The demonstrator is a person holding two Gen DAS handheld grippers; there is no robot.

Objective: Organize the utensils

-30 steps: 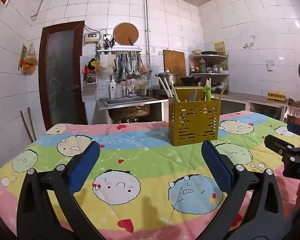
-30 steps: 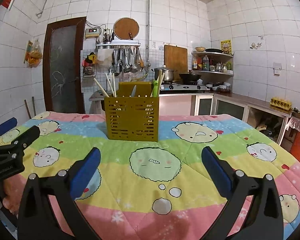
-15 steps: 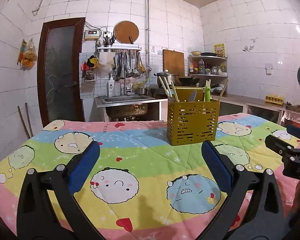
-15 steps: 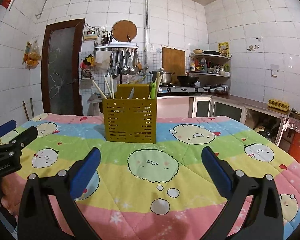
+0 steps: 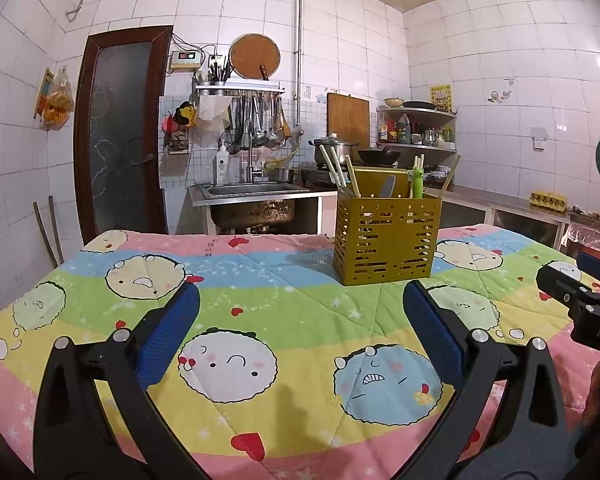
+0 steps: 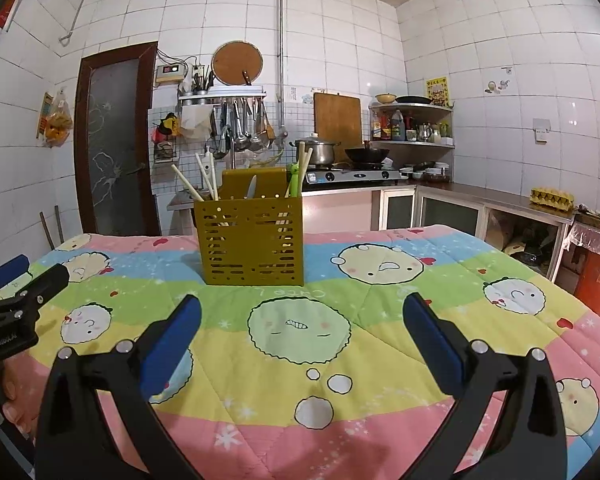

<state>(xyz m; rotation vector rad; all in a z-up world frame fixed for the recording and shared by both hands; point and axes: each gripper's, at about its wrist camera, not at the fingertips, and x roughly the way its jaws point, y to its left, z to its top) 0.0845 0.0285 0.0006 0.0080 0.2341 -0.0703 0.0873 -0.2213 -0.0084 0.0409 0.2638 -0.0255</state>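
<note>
Since a second ago you have tilted both cameras up a little, so the yellow utensil caddy (image 5: 387, 240) now sits lower in each view, right of centre in the left wrist view and left of centre in the right wrist view. Your left tongs (image 5: 300, 332) gape wide and empty low in their frame, over the cartoon-print tabletop (image 5: 260, 304). Your right tongs (image 6: 302, 334) are spread just as wide with nothing between the blue pads, while chopsticks (image 6: 188, 186), a knife (image 6: 251, 188) and a green utensil (image 6: 295, 180) stand in the caddy.
</note>
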